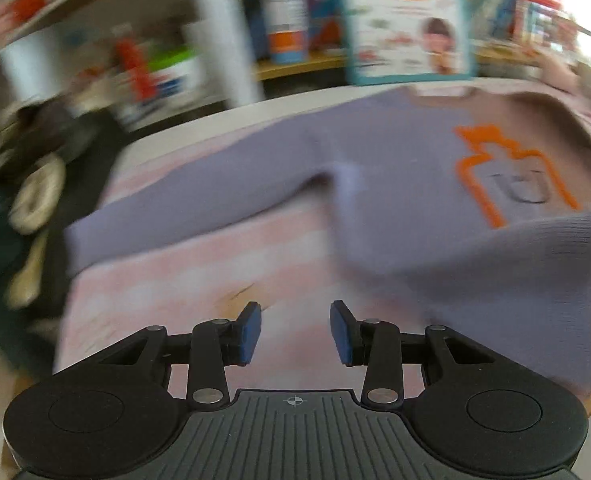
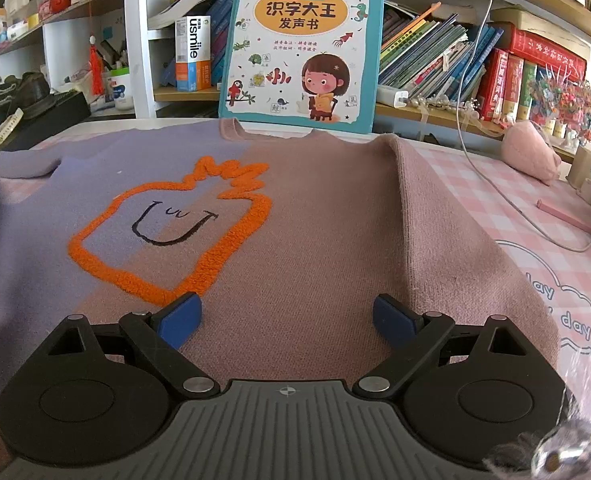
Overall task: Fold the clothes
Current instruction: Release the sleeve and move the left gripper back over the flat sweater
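Note:
A sweater, half lilac and half dusty pink, with an orange fuzzy outline and a smiling face, lies flat on the table [image 2: 303,216]. In the left wrist view the sweater [image 1: 395,160] is blurred; its lilac sleeve [image 1: 167,216] stretches left across the cloth. My left gripper [image 1: 295,332] is open and empty above the pink cloth, just in front of the sleeve. My right gripper [image 2: 287,320] is open and empty, low over the sweater's lower front. The pink right sleeve [image 2: 423,208] is folded in over the body.
A pink checked tablecloth [image 2: 535,248] covers the table. A children's book [image 2: 301,44] stands upright behind the collar, against shelves of books. A white cable [image 2: 507,200], a pink plush thing [image 2: 529,156] and a pink stick [image 2: 563,216] lie at the right. Shoes [image 2: 19,96] sit at left.

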The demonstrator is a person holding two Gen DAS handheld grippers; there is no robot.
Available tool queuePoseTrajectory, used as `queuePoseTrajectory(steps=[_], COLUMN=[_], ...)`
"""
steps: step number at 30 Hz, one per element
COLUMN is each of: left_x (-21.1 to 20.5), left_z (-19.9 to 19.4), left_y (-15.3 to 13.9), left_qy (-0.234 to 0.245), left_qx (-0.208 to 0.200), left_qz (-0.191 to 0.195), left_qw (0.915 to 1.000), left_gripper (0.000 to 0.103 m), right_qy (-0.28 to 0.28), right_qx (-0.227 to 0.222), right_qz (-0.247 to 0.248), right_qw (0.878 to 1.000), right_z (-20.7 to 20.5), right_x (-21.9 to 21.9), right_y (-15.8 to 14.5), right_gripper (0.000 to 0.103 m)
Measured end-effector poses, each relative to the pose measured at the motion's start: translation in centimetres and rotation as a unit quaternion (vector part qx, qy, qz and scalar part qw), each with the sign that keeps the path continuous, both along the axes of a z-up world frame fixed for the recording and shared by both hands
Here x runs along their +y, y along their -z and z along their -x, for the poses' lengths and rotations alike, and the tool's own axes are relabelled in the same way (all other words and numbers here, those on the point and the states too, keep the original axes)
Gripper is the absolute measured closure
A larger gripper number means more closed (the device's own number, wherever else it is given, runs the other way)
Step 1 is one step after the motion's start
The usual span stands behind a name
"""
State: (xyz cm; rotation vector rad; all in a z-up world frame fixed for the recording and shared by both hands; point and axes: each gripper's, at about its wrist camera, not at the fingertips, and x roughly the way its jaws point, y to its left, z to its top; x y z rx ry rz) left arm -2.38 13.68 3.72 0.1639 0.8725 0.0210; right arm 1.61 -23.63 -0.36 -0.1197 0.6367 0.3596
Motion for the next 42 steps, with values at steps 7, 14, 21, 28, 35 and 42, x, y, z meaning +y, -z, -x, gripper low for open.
queuePoseTrajectory(steps=[7, 14, 21, 28, 35, 42], left_x=[-0.5, -7.0, -6.6, -4.0, -2.4, -3.6], left_z=[0.8, -4.2, -3.6, 1.3, 5.4, -0.7], left_y=[-3.9, -3.8, -0.7, 1.4, -0.9, -2.9], left_qy=[0.005, 0.143, 0.162, 0.168, 0.147, 0.124], left_qx=[-0.114, -0.134, -0.038, 0.057, 0.029, -0.115], left_qz=[0.032, 0.094, 0.109, 0.122, 0.099, 0.114], left_qw=[0.9930, 0.9761, 0.9800, 0.9766, 0.9837, 0.9790], left_gripper=[0.064, 0.064, 0.064, 0.065, 0.064, 0.049], right_qy=[0.002, 0.004, -0.004, -0.047, -0.037, -0.023], right_qx=[-0.006, -0.013, 0.007, 0.009, -0.002, -0.039], right_qz=[0.009, 0.020, 0.000, 0.066, 0.075, 0.096], right_qw=[1.000, 1.000, 1.000, 0.997, 0.997, 0.994], right_z=[0.1, 0.3, -0.1, -0.7, -0.9, 1.2], right_x=[0.2, 0.5, 0.0, 0.5, 0.4, 0.7], right_y=[0.0, 0.1, 0.1, -1.0, -0.7, -1.1], right_gripper=[0.010, 0.008, 0.008, 0.008, 0.006, 0.006])
